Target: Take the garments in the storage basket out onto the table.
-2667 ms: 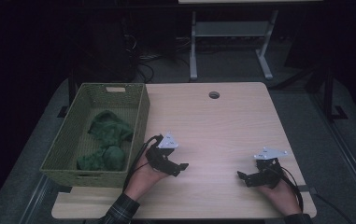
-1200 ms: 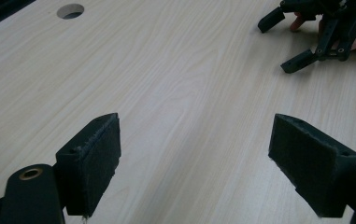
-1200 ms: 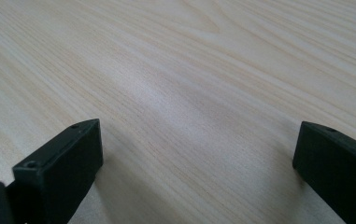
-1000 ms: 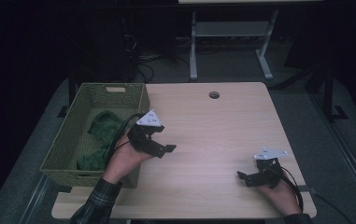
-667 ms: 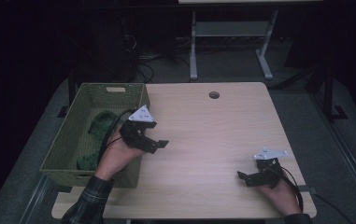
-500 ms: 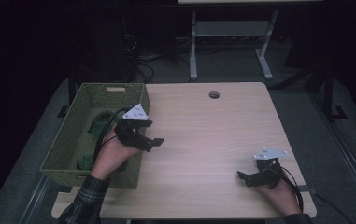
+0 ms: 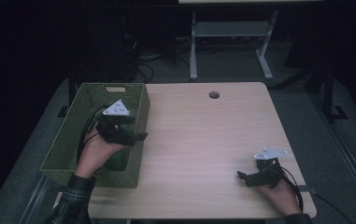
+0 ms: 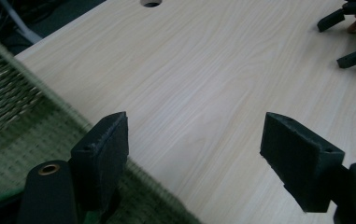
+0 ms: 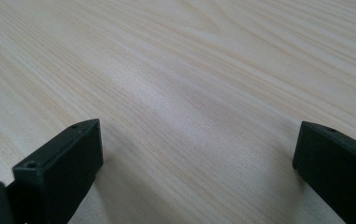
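A green woven basket [image 7: 89,177] stands at the table's left side, and a green cloth [image 7: 117,161] lies inside it, mostly hidden by the hand. My left gripper [image 7: 136,139] hovers over the basket's right rim, open and empty, its jaws pointing toward the table. In the left gripper view the jaws of my left gripper [image 8: 201,158] stand wide apart above the basket rim [image 8: 31,116] and bare wood. My right gripper [image 7: 243,178] rests open at the table's front right. In the right gripper view, my right gripper [image 9: 199,158] has nothing between its jaws.
The light wooden table [image 7: 203,140] has a round cable hole [image 7: 214,94] near its far edge. A metal stand [image 7: 229,32] is on the dark floor behind the table. The right gripper [image 8: 348,32] shows far off in the left gripper view.
My left gripper has risen from the table and moved left and away, from beside the basket to over its right rim. The right gripper has stayed put.
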Demonstrator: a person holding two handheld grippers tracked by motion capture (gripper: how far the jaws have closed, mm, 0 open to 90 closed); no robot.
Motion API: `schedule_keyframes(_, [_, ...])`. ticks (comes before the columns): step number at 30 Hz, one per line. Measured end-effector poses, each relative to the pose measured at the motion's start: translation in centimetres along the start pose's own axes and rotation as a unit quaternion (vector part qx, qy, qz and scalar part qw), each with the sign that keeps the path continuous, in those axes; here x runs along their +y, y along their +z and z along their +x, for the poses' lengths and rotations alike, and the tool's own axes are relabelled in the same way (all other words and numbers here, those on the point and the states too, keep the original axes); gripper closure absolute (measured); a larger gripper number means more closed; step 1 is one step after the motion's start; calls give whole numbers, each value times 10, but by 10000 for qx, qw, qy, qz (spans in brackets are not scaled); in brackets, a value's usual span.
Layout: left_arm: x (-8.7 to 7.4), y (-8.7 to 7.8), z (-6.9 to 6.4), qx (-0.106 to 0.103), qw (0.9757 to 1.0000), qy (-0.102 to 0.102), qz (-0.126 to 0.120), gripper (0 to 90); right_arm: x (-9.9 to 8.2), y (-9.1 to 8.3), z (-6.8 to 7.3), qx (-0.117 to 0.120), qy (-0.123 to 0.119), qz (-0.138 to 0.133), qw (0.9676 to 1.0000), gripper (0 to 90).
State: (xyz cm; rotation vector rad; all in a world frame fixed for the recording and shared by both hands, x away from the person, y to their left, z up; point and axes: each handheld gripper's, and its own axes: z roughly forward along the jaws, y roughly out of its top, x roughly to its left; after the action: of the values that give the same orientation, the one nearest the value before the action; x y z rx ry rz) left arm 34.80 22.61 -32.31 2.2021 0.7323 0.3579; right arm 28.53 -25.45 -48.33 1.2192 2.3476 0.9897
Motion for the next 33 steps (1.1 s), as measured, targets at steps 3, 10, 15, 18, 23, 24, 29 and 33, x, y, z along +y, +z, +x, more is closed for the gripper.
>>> schedule_keyframes(3, [-4, -5, 6, 63, 10000, -66, 12, 262, 0, 0, 0, 0, 0, 1, 10000, 10])
schedule_keyframes(10, [-14, -15, 21, 345, 9992, -203, 66, 316, 0, 0, 0, 1, 1, 1, 10000, 10])
schedule_keyframes(15, [-23, -20, 31, 515, 9981, -306, 116, 335, 0, 0, 0, 2, -1, 0, 10000, 10])
schedule_keyframes(18, [-29, -21, 37, 600, 9975, -314, 182, 348, 0, 0, 0, 1, 1, 1, 10000, 10])
schedule_keyframes(23, [-39, -22, 47, 752, 9959, -419, 293, 367, 0, 0, 0, 2, 3, 2, 10000, 10])
schedule_keyframes(24, [-41, -22, 49, 768, 9955, -463, 293, 369, 0, 0, 0, 2, 4, 2, 10000, 10])
schedule_keyframes(29, [-48, -22, 58, 902, 9942, -477, 346, 370, 0, 0, 0, -9, -1, 9, 10000, 10])
schedule_keyframes(33, [-53, -19, 65, 1004, 9930, -469, 412, 362, 0, 0, 0, -11, 0, 9, 10000, 10])
